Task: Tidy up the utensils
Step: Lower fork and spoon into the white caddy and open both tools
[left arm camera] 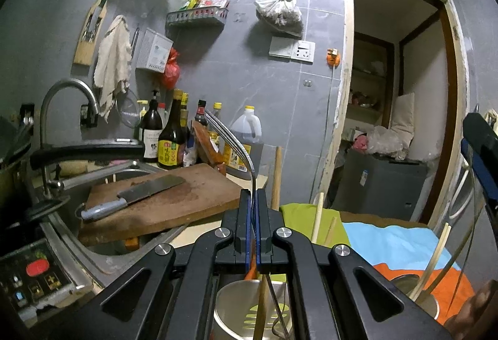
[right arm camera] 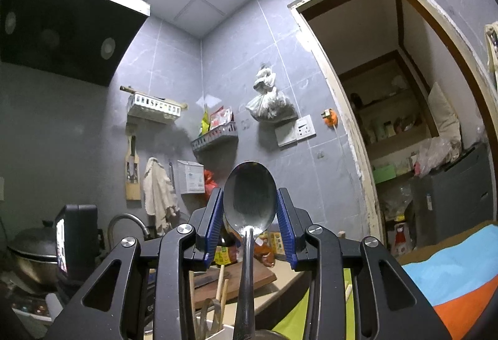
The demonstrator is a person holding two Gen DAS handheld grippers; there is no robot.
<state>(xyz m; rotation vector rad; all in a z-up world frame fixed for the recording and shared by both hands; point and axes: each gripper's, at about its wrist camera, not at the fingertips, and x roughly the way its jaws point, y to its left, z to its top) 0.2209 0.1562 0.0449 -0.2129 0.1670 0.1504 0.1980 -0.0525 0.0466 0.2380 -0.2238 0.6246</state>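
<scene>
Grey-tiled kitchen, bench with steel cup (left arm camera: pixel 236 302) holding chopsticks. Left hand-held gripper (left arm camera: pixel 252 200) pinches fork (left arm camera: pixel 239 147); right hand-held gripper (right arm camera: pixel 250 209) clamps spoon (right arm camera: pixel 250 196) bowl.

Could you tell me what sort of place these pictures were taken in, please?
Most likely a small home kitchen: a range hood on the tiled wall, a sink faucet, and a cleaver lying on a wooden cutting board beside sauce bottles.
</scene>
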